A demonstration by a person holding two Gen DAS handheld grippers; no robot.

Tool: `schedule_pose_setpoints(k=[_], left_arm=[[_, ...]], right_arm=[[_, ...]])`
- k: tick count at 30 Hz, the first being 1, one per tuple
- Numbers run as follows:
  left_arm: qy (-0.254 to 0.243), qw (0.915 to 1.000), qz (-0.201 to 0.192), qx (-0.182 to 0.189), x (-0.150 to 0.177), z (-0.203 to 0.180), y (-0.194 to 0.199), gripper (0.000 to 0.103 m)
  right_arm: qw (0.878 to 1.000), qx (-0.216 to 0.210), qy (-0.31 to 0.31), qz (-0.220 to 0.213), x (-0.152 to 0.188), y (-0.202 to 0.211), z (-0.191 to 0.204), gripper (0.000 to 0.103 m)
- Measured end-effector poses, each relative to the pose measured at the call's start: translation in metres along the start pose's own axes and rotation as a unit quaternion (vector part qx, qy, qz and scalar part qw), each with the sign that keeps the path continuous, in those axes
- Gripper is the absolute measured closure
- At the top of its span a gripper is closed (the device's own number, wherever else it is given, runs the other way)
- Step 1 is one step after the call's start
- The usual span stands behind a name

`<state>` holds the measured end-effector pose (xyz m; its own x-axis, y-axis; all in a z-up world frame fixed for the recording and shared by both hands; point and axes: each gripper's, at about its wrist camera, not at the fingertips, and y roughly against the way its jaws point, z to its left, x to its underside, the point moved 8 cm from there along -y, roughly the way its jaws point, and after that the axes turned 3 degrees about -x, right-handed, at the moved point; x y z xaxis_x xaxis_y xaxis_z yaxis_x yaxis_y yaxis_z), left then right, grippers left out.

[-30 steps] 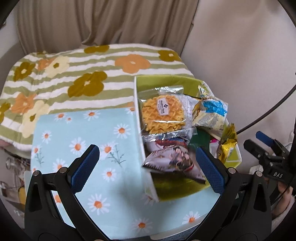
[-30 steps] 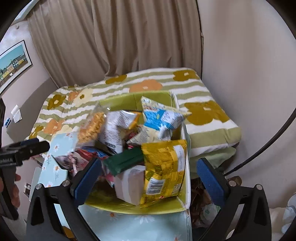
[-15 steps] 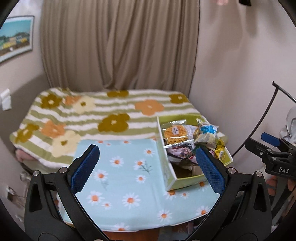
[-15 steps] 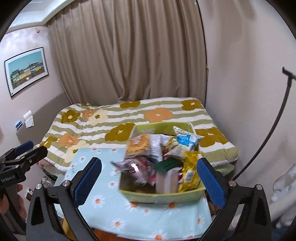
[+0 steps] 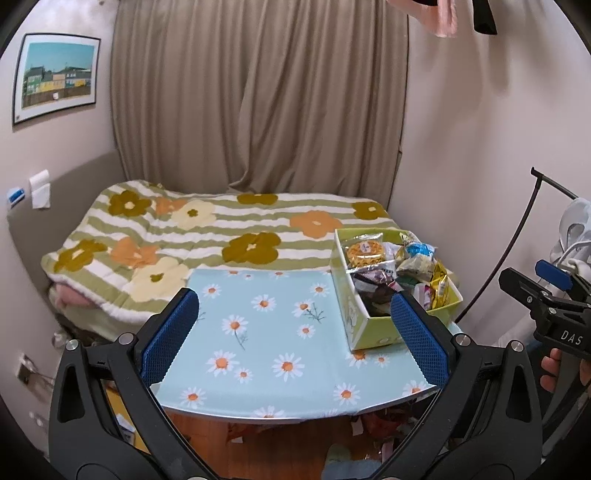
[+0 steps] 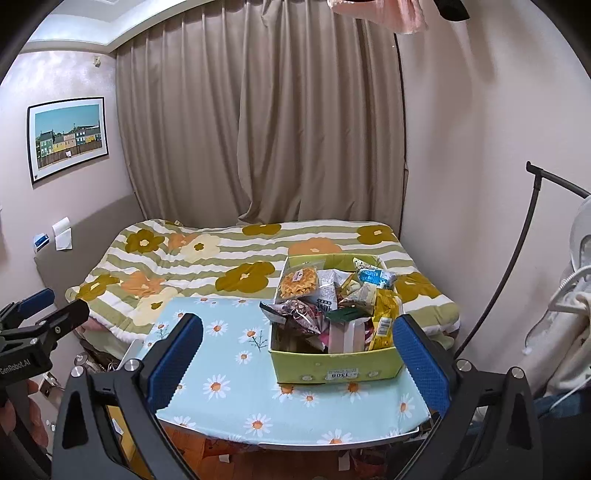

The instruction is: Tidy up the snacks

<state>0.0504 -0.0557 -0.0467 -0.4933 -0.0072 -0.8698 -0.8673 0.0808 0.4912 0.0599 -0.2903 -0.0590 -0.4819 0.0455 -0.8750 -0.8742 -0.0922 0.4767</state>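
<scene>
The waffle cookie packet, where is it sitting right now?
The waffle cookie packet lies in the far left corner of the green snack box, which stands on the right side of the daisy-print table. A silver packet lies beside it.

Brown curtain (image 6: 258, 122) hangs across back wall. Bed blanket (image 6: 207, 258) has green stripes, big orange, brown, cream flowers. Small table (image 6: 236, 354) near bed wears blue cloth with daisies. Picture of colored houses (image 6: 68, 138) on left wall. Black bent pole (image 6: 517, 258) at right. Pink cloth (image 6: 399, 16) up top.
</scene>
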Motion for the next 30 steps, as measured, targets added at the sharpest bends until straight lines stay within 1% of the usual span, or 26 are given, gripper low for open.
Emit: schedule_pose_setpoints(k=[5,14,30], left_arm=[[-0.001,1.0,-0.008,0.002,0.0013,0.0013,0.0079,0.0],[-0.005,0.9999,-0.012,-0.004,-0.0009,0.0036,0.01,0.0],[-0.014,0.9998,-0.016,-0.005,-0.0011,0.0008,0.0058,0.0]], right_arm=[[1.0,0.005,0.003,-0.009,-0.0012,0.008,0.0047,0.001],[1.0,0.005,0.0,-0.016,-0.002,0.0082,0.0076,0.001],[1.0,0.009,-0.002,-0.015,-0.0015,0.0017,0.0074,0.001]])
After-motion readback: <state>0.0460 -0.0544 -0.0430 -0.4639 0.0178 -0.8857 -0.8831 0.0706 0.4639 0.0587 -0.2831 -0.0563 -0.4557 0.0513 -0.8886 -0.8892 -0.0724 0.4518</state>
